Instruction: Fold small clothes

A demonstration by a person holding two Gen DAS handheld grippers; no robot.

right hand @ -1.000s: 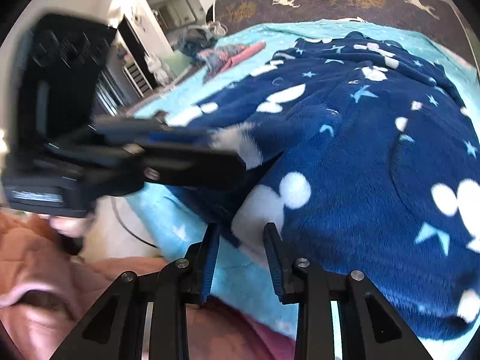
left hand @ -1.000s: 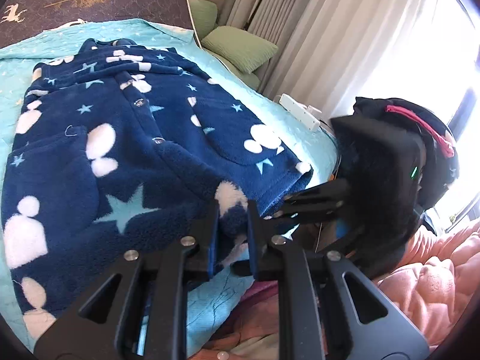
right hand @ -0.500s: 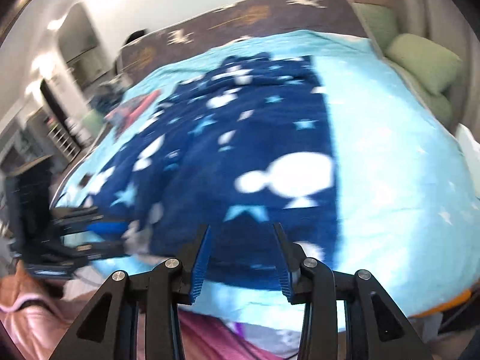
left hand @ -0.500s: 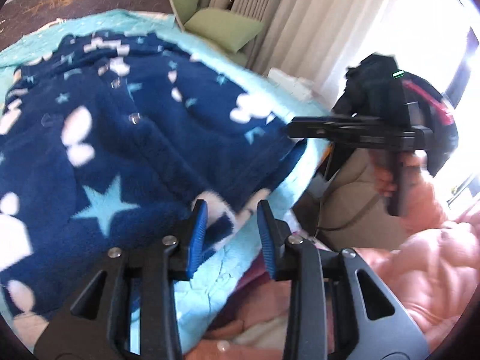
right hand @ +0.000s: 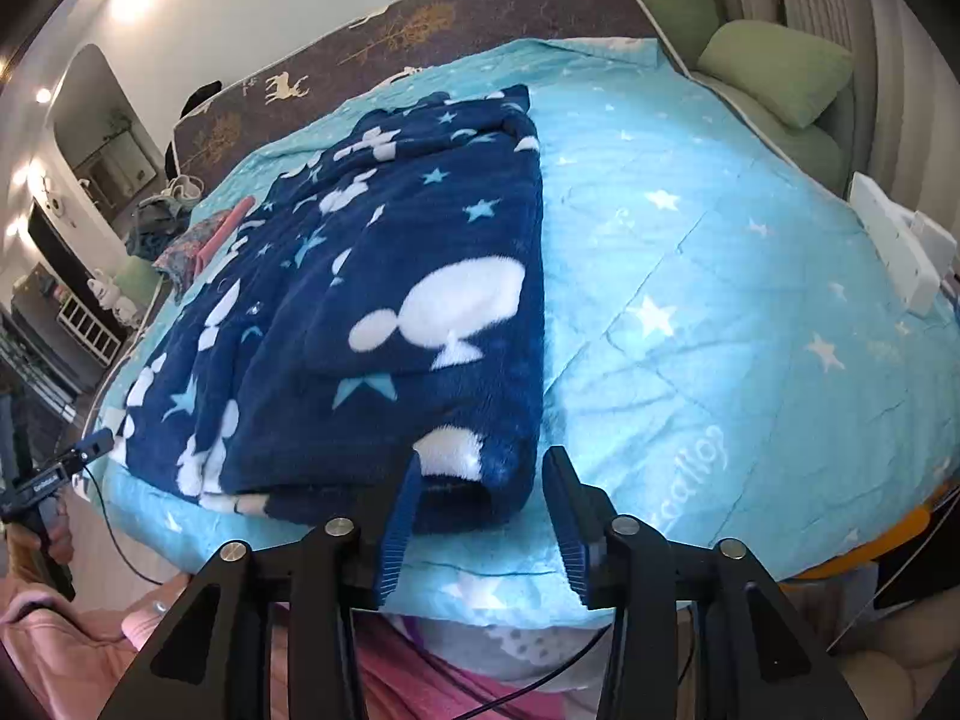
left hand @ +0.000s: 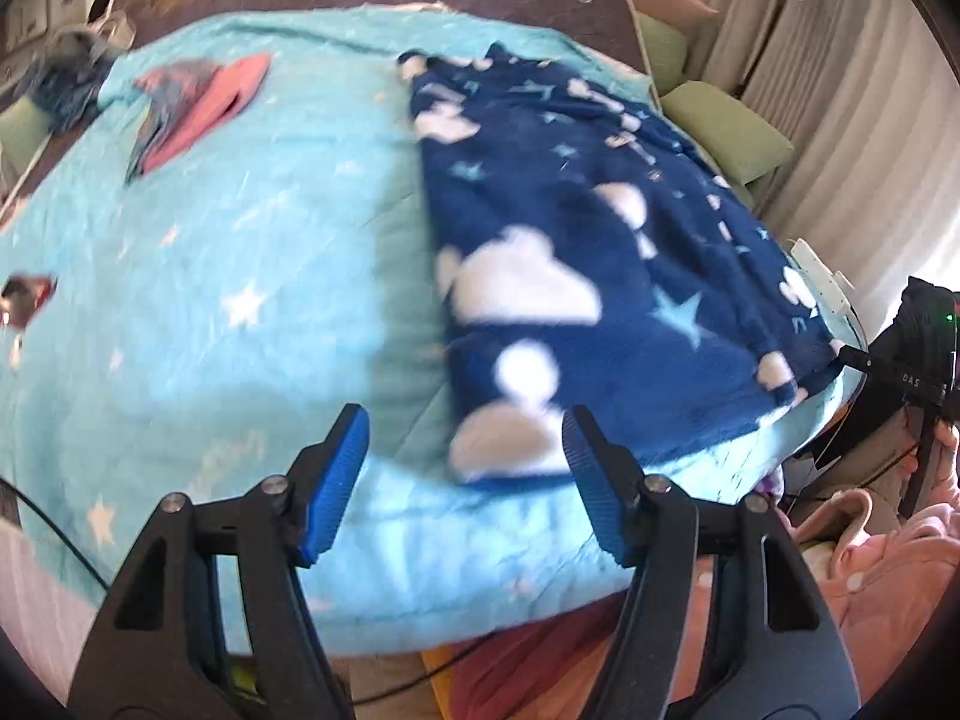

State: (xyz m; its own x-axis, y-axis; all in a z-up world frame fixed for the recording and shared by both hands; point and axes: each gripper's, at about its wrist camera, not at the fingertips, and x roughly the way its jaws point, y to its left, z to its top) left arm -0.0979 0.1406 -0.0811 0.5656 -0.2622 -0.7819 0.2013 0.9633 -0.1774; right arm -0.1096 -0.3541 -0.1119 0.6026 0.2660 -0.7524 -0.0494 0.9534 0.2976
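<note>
Turquoise bedding with white stars (left hand: pixel 198 276) covers the bed in both views, with a dark headboard strip printed with deer (right hand: pixel 420 24) behind it. At far left of the left wrist view a small pink and grey garment (left hand: pixel 198 108) lies flat near the head of the bed, well apart from everything else. The left gripper (left hand: pixel 465 480) hangs over the near edge of the cover with its blue-padded jaws spread wide and nothing between them. Just beyond and to the right of it lies the navy fleece garment (left hand: pixel 600 276), patterned with white shapes and pale stars, spread lengthwise toward the headboard. In the right wrist view the same fleece (right hand: pixel 384 312) lies folded over itself, its thick near hem at the edge of the bed. The right gripper (right hand: pixel 483 510) sits at that hem with jaws open, the hem corner between the pads but not pinched. Green pillows (right hand: pixel 774 66) rest at the far right by the curtains.
</note>
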